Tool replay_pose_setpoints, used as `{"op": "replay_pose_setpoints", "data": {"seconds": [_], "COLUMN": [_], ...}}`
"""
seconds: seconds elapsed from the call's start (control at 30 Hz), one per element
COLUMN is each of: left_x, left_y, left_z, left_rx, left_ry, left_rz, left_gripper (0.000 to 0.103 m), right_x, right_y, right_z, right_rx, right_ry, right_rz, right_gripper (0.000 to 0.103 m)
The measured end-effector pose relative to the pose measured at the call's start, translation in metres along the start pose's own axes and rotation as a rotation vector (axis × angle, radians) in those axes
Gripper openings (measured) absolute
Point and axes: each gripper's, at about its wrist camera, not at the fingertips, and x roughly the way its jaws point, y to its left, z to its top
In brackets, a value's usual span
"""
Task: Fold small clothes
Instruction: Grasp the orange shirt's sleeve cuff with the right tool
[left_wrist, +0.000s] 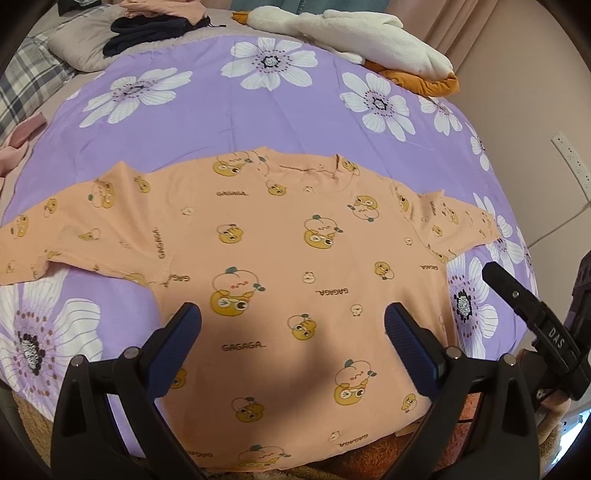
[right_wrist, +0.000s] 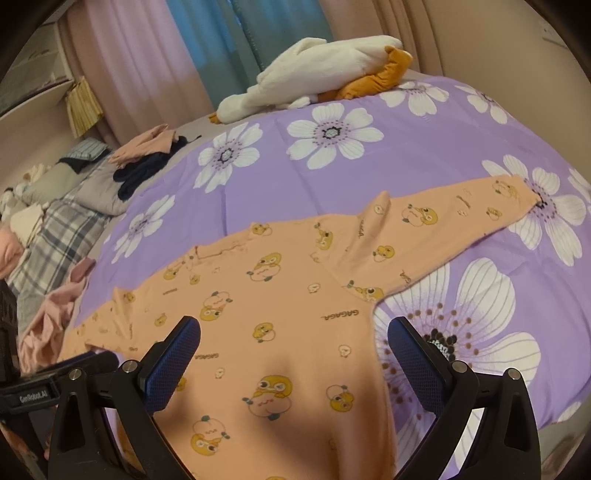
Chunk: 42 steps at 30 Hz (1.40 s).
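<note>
Covering the bed, a purple flowered quilt (left_wrist: 229, 110) under both grippers' spread jaws.

The long-sleeved shirt (left_wrist: 280, 258) lay spread on the bedspread (left_wrist: 258, 122); a plush goose (left_wrist: 354, 37) lay behind it, upper right of the frame.

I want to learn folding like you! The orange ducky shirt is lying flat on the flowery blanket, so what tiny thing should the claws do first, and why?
Probably bring the right claw over to the right sleeve and pinch its cuff, ready to fold it inward. The orange shirt lies spread flat on the purple blanket with both sleeves stretched out, and both claws, the left claw too, are open and holding nothing.
</note>
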Motion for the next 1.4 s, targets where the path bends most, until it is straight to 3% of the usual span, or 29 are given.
{"op": "replay_pose_setpoints", "data": {"seconds": [0.17,0.4,0.53,0.7,0.77,0.87,0.97,1.23,1.4], "left_x": [0.015,0.033,0.043,0.058,0.063,0.067,0.07,0.072,0.067], "left_y": [-0.001,-0.001,0.0,0.005,0.005,0.004,0.004,0.003,0.002], "left_z": [0.0,-0.001,-0.003,-0.006,-0.007,-0.007,-0.006,-0.002,0.0], "left_rx": [-0.005,-0.009,-0.013,-0.025,-0.015,0.003,-0.001,-0.01,-0.019], "left_ry": [0.029,0.061,0.077,0.117,0.127,0.144,0.145,0.152,0.15], "left_rz": [0.014,0.027,0.034,0.058,0.068,0.071,0.074,0.057,0.018], "left_gripper": [0.094,0.087,0.083,0.077,0.077,0.077,0.077,0.077,0.077], "right_x": [-0.001,-0.003,0.013,0.046,0.058,0.07,0.075,0.032,0.051], "right_y": [-0.04,-0.149,-0.216,-0.273,-0.287,-0.294,-0.293,-0.286,-0.313], "right_z": [0.013,0.05,0.074,0.09,0.095,0.1,0.105,0.103,0.097], "right_rx": [0.105,0.338,0.437,0.572,0.597,0.618,0.624,0.593,0.654], "right_ry": [-0.016,-0.041,-0.055,-0.017,-0.005,-0.015,-0.02,-0.157,-0.098], "right_rz": [-0.005,-0.15,-0.252,-0.276,-0.358,-0.341,-0.349,-0.425,-0.423], "right_gripper": [0.092,0.074,0.064,0.05,0.047,0.038,0.012,0.008,0.008]}}
